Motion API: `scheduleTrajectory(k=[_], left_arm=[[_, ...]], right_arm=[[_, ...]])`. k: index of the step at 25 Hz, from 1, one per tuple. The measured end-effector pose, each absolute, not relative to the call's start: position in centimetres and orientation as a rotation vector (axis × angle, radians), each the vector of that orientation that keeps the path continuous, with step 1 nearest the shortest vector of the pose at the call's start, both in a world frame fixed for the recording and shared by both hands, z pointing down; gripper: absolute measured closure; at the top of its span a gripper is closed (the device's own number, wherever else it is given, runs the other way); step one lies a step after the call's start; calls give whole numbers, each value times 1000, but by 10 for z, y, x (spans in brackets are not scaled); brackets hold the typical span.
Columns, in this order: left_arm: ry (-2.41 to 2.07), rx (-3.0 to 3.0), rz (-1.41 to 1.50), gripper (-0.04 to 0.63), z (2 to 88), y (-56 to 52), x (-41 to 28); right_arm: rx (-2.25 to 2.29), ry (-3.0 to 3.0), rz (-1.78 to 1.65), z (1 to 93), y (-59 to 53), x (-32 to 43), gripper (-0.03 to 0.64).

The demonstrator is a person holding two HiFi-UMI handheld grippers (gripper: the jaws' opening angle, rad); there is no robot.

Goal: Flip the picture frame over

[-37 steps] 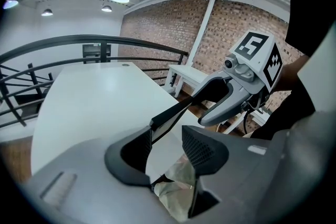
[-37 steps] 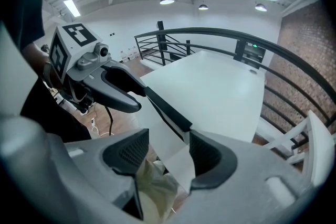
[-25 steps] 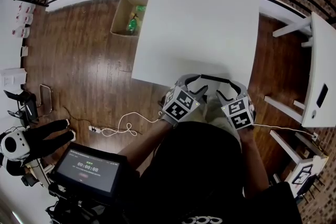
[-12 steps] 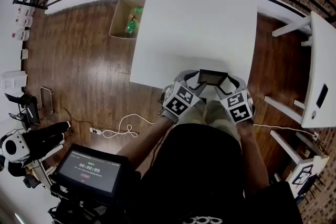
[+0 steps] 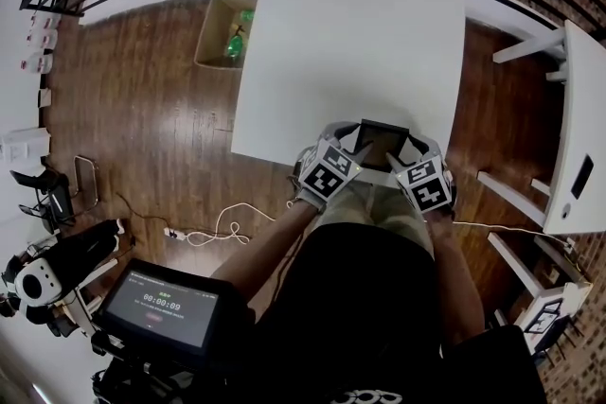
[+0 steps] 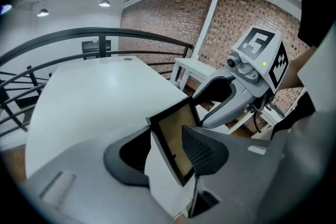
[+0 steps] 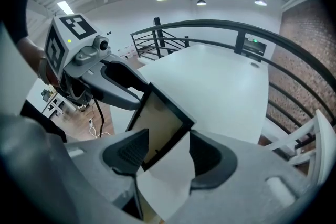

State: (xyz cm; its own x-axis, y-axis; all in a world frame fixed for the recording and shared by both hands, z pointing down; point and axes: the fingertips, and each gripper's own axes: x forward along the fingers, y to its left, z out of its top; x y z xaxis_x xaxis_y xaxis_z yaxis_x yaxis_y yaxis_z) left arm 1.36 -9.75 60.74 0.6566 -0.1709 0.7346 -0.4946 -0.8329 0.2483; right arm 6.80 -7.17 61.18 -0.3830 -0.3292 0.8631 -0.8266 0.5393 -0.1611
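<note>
- Black-edged, with a tan panel showing in both gripper views, the picture frame is standing tilted over the near edge of the white table, between the two grippers.
- The left gripper is grasping the frame's left side. In the left gripper view I am seeing the frame caught on edge between the two dark pads, with the jaws spread wide around it.
- The right gripper is grasping the opposite side. In the right gripper view I am seeing the frame sitting slantwise between the pads, one corner against the right-hand jaw.
- Both grippers are angling downward, their marker cubes facing the head camera.
- A cardboard box is sitting on the wooden floor beside the table's left side, well apart from the frame.
- A dark screen is glowing at the lower left.
</note>
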Motion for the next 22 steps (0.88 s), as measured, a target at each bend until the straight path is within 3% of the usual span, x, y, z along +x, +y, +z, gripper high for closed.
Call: scheduleTrajectory(k=[22], left_arm=[[-479,2329,1084,419,670,-133,14]], right_arm=[[1012,-1869,985,684,-111,74,393]])
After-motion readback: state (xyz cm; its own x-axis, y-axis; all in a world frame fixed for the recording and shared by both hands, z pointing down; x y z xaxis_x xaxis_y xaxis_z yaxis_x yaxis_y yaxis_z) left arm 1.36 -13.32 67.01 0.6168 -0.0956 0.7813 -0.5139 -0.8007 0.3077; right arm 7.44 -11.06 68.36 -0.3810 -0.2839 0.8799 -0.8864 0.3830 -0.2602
